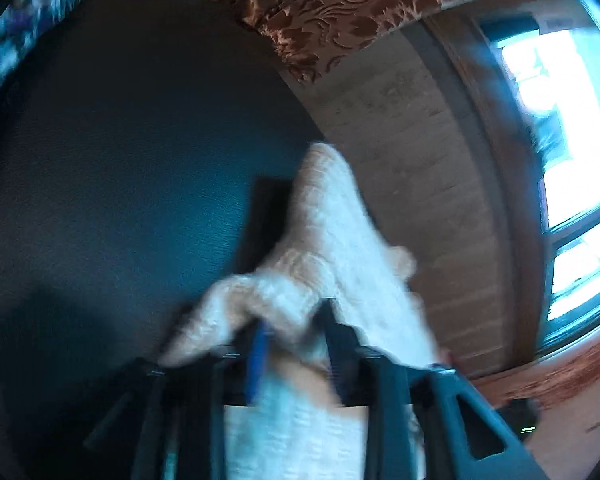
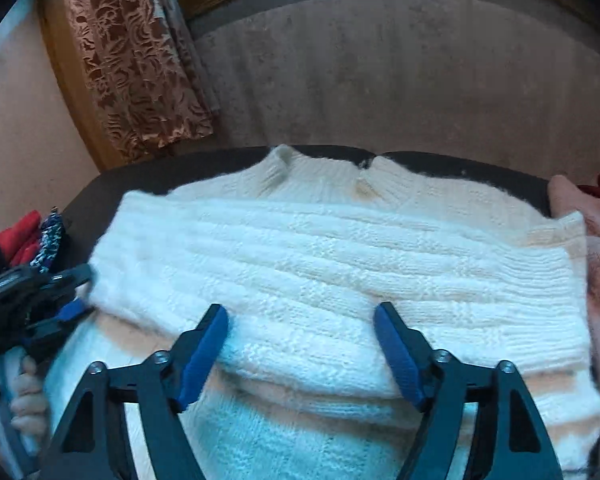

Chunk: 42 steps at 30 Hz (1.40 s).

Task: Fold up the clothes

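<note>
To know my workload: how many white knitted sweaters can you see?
1: the white sweater lies on the dark table; the left gripper holds part of it. Others may be hidden.

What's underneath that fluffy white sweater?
The white sweater lies on a dark surface, whose edge shows beyond the collar. A sleeve is folded across the sweater's body. A pink garment sits at its right side. What lies beneath its middle is covered.

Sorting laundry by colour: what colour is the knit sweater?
Cream white sweater, clearest in the right wrist view.
</note>
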{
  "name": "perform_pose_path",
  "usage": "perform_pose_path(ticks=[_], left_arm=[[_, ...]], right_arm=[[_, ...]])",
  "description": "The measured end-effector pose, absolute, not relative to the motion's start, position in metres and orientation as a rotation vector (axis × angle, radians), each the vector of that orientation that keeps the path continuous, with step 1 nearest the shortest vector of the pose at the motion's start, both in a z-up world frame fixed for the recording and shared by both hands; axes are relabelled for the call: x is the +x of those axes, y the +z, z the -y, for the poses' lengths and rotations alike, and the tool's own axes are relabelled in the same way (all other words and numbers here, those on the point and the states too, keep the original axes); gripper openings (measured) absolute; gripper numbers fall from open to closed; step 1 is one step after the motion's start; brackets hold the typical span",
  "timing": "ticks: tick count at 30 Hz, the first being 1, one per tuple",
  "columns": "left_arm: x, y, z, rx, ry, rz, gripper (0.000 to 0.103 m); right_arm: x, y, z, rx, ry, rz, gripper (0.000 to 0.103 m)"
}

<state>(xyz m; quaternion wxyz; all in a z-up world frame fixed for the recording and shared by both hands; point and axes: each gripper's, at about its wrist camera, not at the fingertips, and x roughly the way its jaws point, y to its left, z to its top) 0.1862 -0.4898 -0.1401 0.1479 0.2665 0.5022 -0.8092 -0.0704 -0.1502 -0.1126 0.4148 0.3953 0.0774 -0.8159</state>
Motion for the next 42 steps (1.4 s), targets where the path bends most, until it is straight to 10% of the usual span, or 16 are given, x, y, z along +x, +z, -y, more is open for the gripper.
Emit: perform_pose_path(ticks=[13, 27, 42], left_arm=[[0.199, -0.149, 0.477, 0.709, -2.376, -1.418, 0.008], [0.197, -0.149, 0.477, 0.661, -2.390, -1.443, 0.008], [0.194, -0.154, 0.479, 0.649, -2.390, -1.431, 0.008]], right_arm=[[-0.080, -0.072, 0.207, 1.038, -1.568, 0.009, 0.093], [-0.093, -0.110, 0.428, 1.367, -0.989, -0.352, 0.099], [-0.124, -0.121, 0.409, 1.282, -1.150, 0.188, 0.096]])
